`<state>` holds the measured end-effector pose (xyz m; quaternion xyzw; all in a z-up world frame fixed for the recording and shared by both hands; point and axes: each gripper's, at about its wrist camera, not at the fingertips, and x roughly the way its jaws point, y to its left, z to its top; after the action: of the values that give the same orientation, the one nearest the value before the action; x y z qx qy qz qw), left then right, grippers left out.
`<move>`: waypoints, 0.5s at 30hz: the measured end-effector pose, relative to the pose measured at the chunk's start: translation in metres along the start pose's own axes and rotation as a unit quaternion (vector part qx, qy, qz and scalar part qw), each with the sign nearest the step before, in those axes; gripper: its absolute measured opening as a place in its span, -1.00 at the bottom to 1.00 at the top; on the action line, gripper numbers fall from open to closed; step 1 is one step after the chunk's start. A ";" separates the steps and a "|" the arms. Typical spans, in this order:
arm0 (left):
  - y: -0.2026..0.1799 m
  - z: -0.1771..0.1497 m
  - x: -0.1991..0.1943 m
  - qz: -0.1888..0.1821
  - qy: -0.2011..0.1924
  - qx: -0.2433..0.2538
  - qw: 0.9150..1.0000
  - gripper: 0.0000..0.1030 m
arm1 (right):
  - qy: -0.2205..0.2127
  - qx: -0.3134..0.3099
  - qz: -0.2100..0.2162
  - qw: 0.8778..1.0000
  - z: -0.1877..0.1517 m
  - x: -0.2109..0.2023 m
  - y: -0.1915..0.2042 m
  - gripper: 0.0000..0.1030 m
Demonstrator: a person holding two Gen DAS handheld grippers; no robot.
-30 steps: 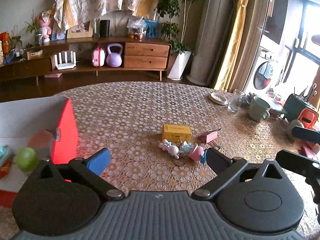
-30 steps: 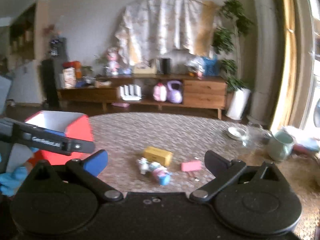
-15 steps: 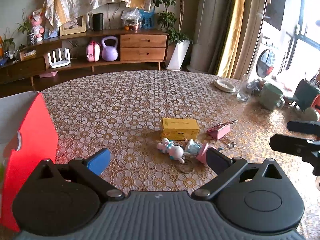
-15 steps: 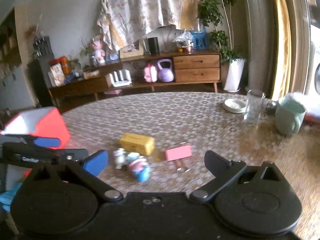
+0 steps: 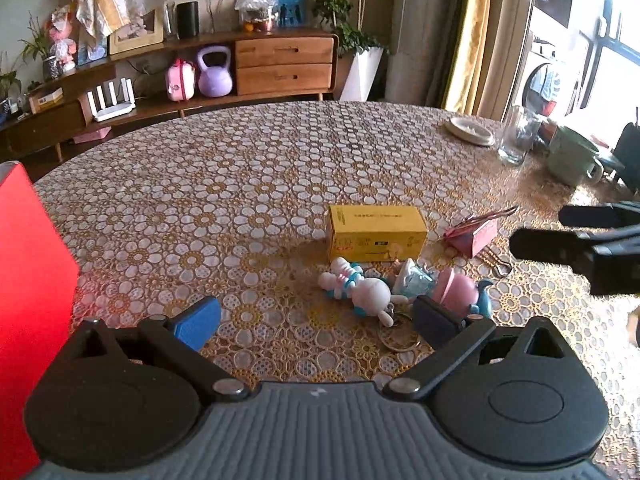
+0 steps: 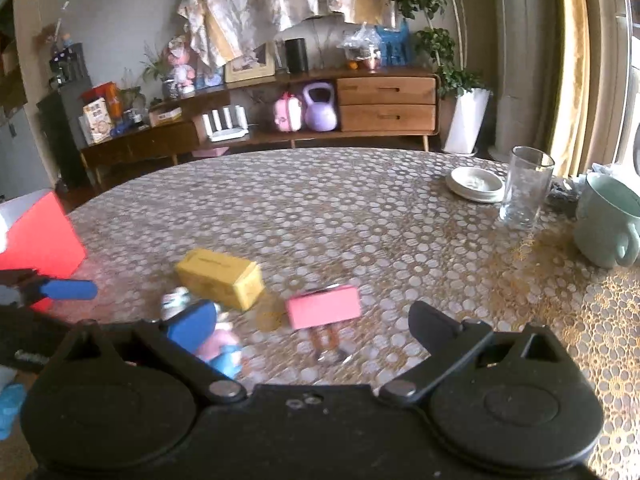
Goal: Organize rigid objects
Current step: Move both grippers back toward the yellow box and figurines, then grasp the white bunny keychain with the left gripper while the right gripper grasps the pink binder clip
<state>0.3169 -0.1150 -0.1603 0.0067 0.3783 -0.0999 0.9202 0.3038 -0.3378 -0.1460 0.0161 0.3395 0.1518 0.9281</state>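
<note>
A yellow box lies mid-table, with a pink binder clip to its right and a white-and-blue rabbit figure and a pink-and-blue figure in front of it. My left gripper is open and empty, just short of the figures. My right gripper is open and empty, hovering close over the pink clip, with the yellow box to its left. The right gripper's fingers show at the right edge of the left wrist view.
A red box stands at the table's left edge. A glass, a small white dish and a pale green mug stand at the far right. A wooden sideboard lies beyond the table.
Both grippers have moved forward toward the cluster of objects. The left one has swung right, away from the red box; the right one has come down close over the pink clip.
</note>
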 end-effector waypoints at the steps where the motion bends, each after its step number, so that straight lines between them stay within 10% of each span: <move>1: -0.001 0.000 0.003 0.001 0.000 0.003 1.000 0.99 | 0.004 0.003 0.001 1.000 0.000 0.005 -0.003 0.99; 15: -0.004 0.003 0.027 -0.016 -0.006 0.040 0.999 0.98 | 0.038 -0.030 -0.006 0.999 -0.003 0.041 0.007 0.62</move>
<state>0.3376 -0.1244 -0.1767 0.0371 0.3687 -0.1297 0.9197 0.3290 -0.3190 -0.1731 -0.0194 0.3703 0.1571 0.9153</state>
